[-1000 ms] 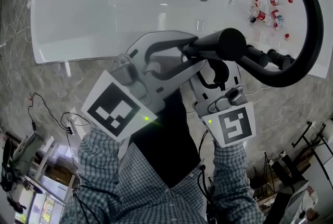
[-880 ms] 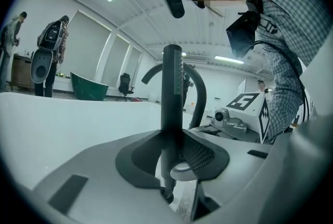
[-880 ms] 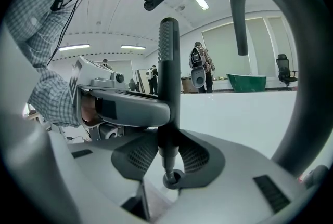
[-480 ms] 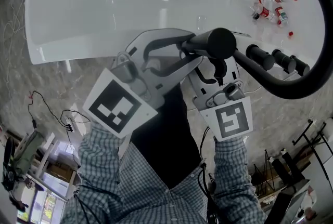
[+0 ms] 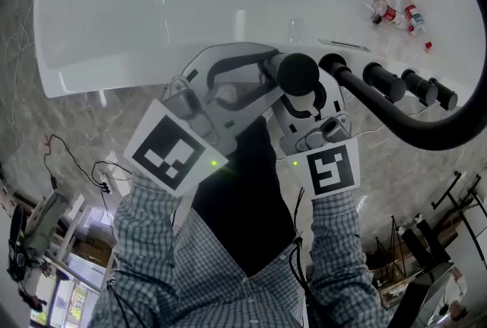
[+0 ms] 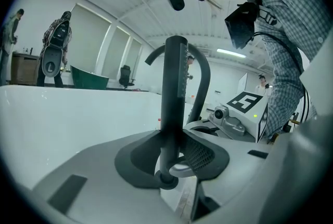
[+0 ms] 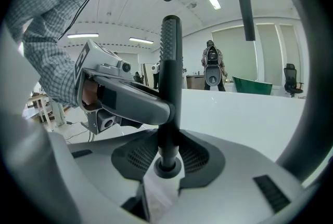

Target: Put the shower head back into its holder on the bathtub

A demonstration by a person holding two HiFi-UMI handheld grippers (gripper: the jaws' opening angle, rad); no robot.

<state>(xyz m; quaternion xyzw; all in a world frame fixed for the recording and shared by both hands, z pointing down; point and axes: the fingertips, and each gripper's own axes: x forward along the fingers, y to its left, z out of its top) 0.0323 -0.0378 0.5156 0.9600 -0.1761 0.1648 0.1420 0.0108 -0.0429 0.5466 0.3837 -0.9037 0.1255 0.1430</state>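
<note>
shower head clamped upright in both grippers at the tub rim

gripping a black shower head with a round top and a straight handle [image 5: 297,74], upright over the near rim of the glossy white bathtub [image 5: 137,14]. clamped from two sides: left gripper [image 5: 268,77] closed on the handle from the left, right gripper [image 5: 303,97] closed on it from the near side, jaws of each kept apart only by the handle itself. just beside a row of black cylindrical tap knobs [image 5: 380,79], with a thick black curved hose [image 5: 426,138] sweeping off to the right.

black-and-white square patterns on each marker cube [image 5: 169,153]; labels on the small red-capped bottles [image 5: 392,13] inside the tub too small to read.

only in the head view: tub, knobs, bottles. only in the gripper views: dark meshed pads [image 6: 200,153] pressed against the handle low down, and a black collar [image 7: 167,168] at its foot; whether seated in a holder, cannot tell.
</note>
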